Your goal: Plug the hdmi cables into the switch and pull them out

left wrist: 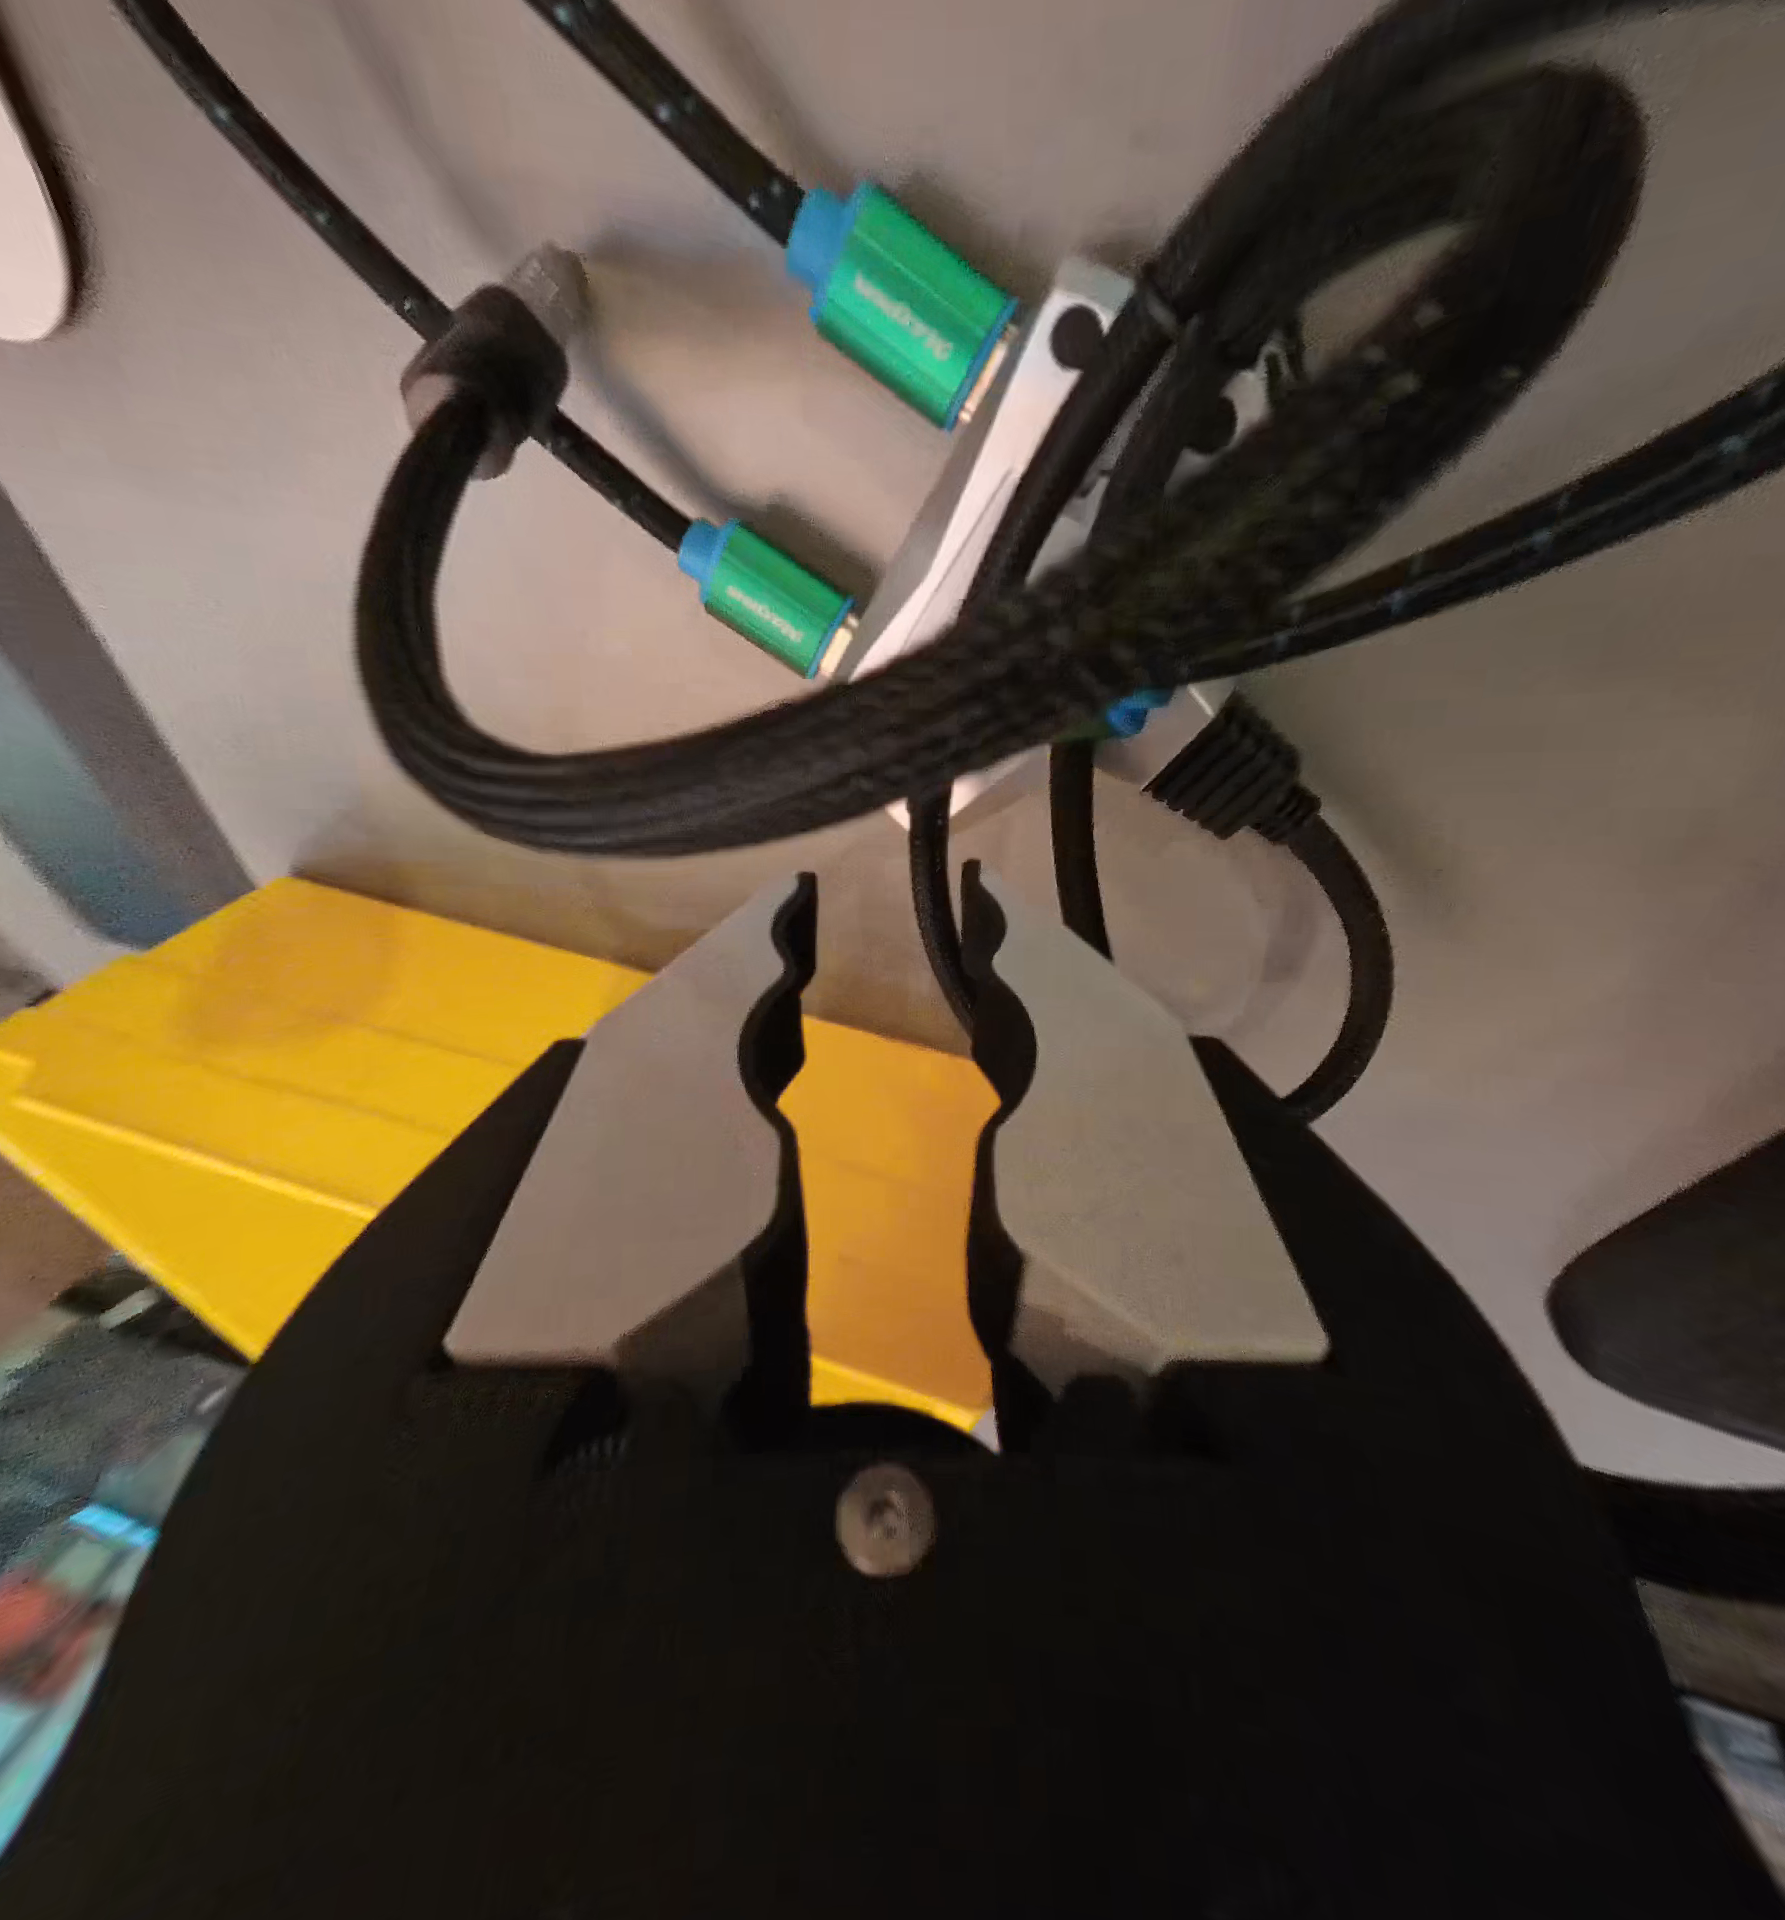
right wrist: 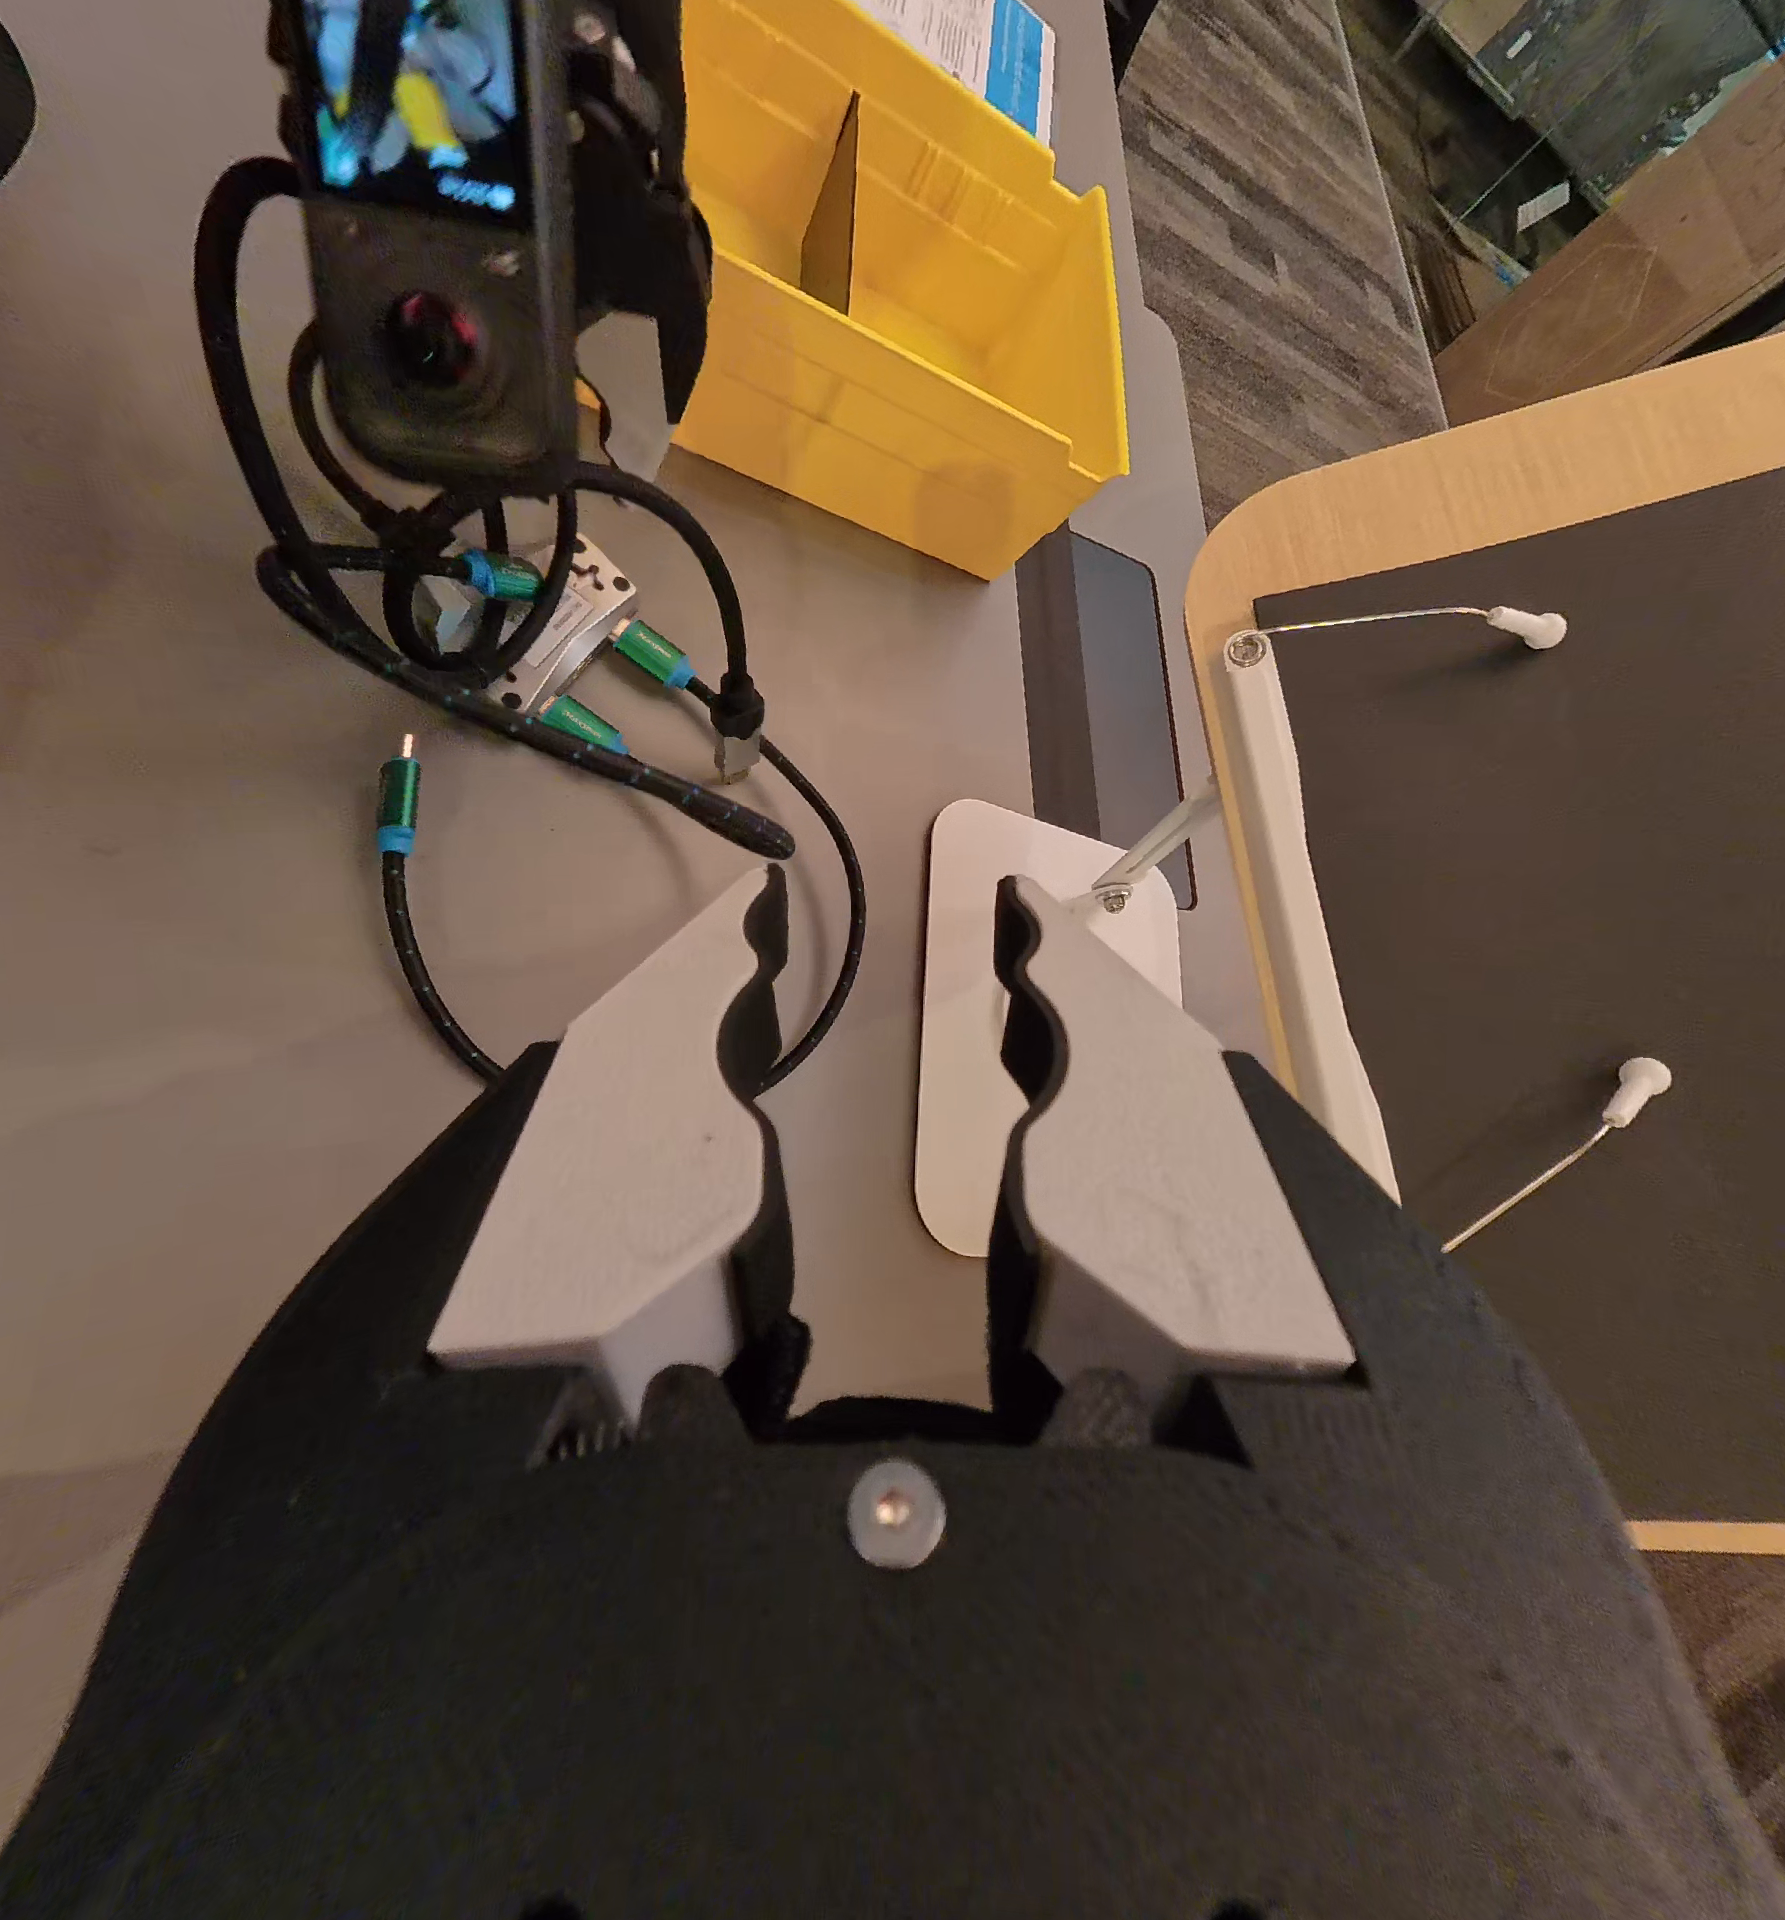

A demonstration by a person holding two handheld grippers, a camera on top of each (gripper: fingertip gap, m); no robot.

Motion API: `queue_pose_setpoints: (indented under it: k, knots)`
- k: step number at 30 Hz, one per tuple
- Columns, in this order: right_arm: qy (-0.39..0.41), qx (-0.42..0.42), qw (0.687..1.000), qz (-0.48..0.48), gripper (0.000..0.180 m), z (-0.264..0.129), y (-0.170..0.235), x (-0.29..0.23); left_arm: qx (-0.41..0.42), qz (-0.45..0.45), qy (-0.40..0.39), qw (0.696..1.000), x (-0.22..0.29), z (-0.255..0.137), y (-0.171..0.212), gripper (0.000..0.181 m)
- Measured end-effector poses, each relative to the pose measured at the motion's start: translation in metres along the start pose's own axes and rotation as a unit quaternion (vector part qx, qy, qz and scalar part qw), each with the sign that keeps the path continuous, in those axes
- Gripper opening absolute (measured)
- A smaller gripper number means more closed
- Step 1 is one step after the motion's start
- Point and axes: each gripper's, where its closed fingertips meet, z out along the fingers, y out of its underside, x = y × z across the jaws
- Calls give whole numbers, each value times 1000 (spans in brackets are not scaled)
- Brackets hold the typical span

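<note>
The silver switch (left wrist: 981,520) lies on the grey table, partly under a coiled black cable bundle (left wrist: 1387,364). Two green HDMI plugs (left wrist: 909,301) (left wrist: 779,597) sit in its left side. My left gripper (left wrist: 888,894) is open just short of the switch, with a thin black cable (left wrist: 929,914) running through its gap. In the right wrist view the switch (right wrist: 566,634) shows three green plugs (right wrist: 649,649) (right wrist: 581,724) (right wrist: 498,575) at it, and a loose green plug (right wrist: 396,795) lies on the table. My right gripper (right wrist: 893,888) is open and empty, well back from the switch.
A yellow bin (right wrist: 898,312) stands beyond the switch and also shows in the left wrist view (left wrist: 348,1091). A white base plate (right wrist: 971,1039) lies under my right gripper. A wood-edged black board (right wrist: 1594,935) is at the right. The left gripper's camera unit (right wrist: 431,260) hangs over the switch.
</note>
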Motion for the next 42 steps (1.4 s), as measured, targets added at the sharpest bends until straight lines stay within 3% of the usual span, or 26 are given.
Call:
queue_pose_setpoints:
  k: [10, 13, 16, 18, 21, 24, 27, 42]
  knots:
    - [-3, -2, 1000, 1, 38, 2, 1, -1, 103, -101, 79, 986, 5, -21, -7, 39]
    - [-4, -2, 1000, 0, 38, 3, 1, -1, 120, -135, 67, 981, -6, -34, -2, 45]
    - [-5, -3, 1000, 0, 38, 4, 1, -1, 93, -141, -34, 985, -35, -51, 18, 47]
    - [-6, -2, 1000, 0, 38, 4, 1, -2, 119, -157, -63, 978, -43, -75, 17, 45]
    - [-8, 4, 1000, 1, 38, 6, -2, -2, 166, -164, -77, 969, -36, -109, 8, 44]
    - [-22, 29, 999, 0, 39, 9, -15, -8, 204, -151, -30, 967, -4, -121, -8, 47]
    - [-41, 34, 999, -14, 39, 18, -25, -18, 217, -145, 1, 965, 21, -112, -18, 49]
    - [-120, 18, 992, -36, 39, 66, -35, -59, 237, -145, -1, 961, 63, -65, -53, 40]
